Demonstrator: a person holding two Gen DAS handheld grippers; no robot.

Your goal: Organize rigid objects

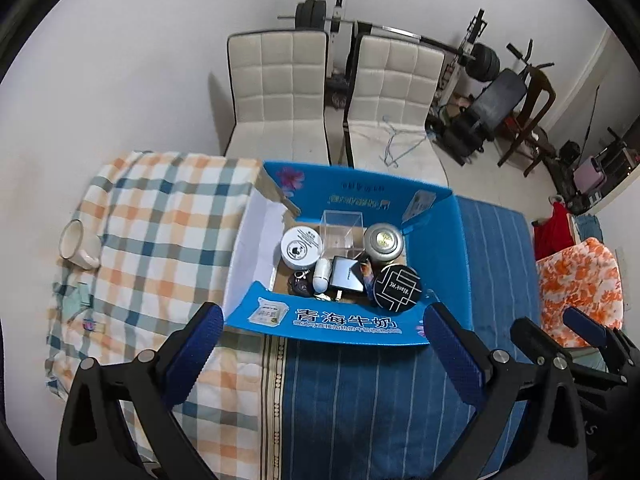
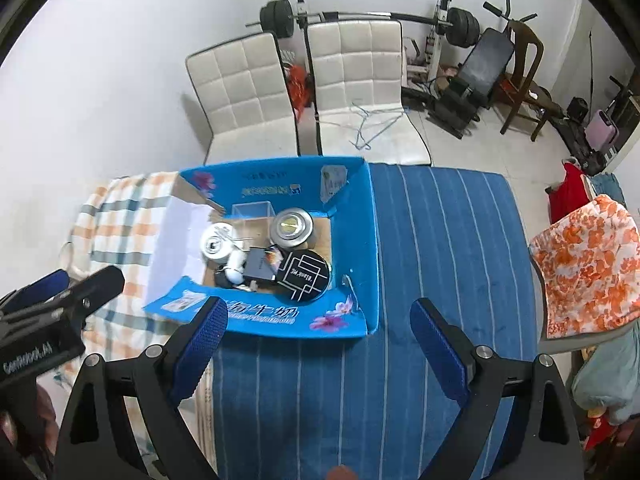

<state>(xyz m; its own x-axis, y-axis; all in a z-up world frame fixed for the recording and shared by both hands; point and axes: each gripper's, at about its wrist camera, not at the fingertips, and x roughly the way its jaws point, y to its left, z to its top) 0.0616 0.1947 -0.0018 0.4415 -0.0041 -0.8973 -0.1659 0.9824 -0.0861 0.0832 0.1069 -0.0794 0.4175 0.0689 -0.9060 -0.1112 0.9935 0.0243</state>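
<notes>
An open blue cardboard box (image 1: 436, 240) (image 2: 360, 240) lies on the bed. Inside it are a white round jar (image 1: 301, 247) (image 2: 216, 242), a clear acrylic cube (image 1: 342, 230), a silver round tin (image 1: 383, 240) (image 2: 291, 227), a black round case with white lines (image 1: 397, 289) (image 2: 305, 277), a white capsule (image 1: 321, 276) and a dark flat box (image 1: 348, 275). A white mug (image 1: 76, 242) lies on its side on the plaid cloth, left of the box. My left gripper (image 1: 325, 354) (image 2: 82, 280) hovers open before the box's near flap. My right gripper (image 2: 320, 344) (image 1: 554, 326) is open and empty too.
A plaid sheet (image 1: 160, 220) covers the bed's left part and a blue striped one (image 2: 440, 260) the right. Two white padded chairs (image 1: 280, 92) stand behind the bed, one with wire hangers (image 1: 396, 140). Gym equipment (image 2: 460, 60) fills the back right. An orange floral cloth (image 2: 584, 264) lies at right.
</notes>
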